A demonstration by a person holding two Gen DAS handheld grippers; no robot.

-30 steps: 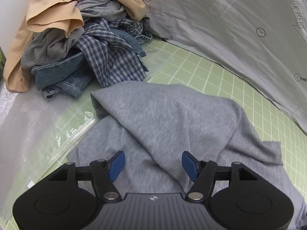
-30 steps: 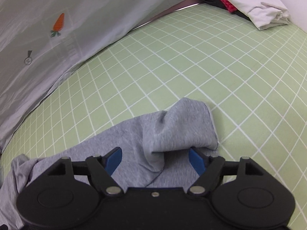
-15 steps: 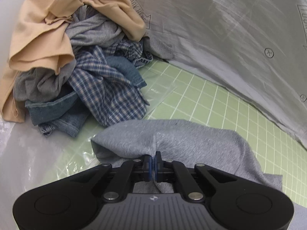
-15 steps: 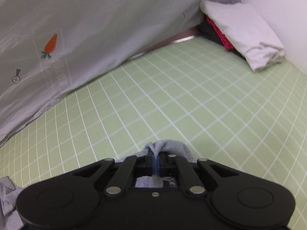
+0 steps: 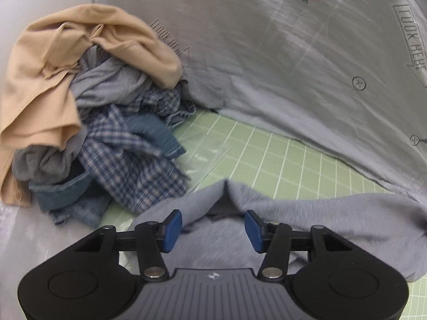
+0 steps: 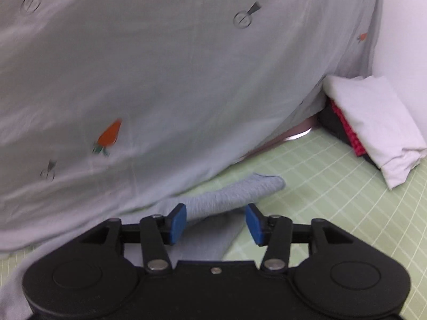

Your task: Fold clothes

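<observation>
Grey garment (image 5: 307, 229) lay rumpled on the green grid mat (image 5: 267, 146), just beside the clothes pile (image 5: 101, 133); left gripper (image 5: 213, 228) and right gripper (image 6: 215, 222) stood spread, pinching nothing; flattening it first seemed wise.

The garment (image 5: 333, 221) lies on the mat (image 5: 280, 154), a heap of clothes (image 5: 93, 122) at its far left, the hanging sheet (image 5: 267, 66) behind, and a folded stack (image 6: 373, 130) far right.
</observation>
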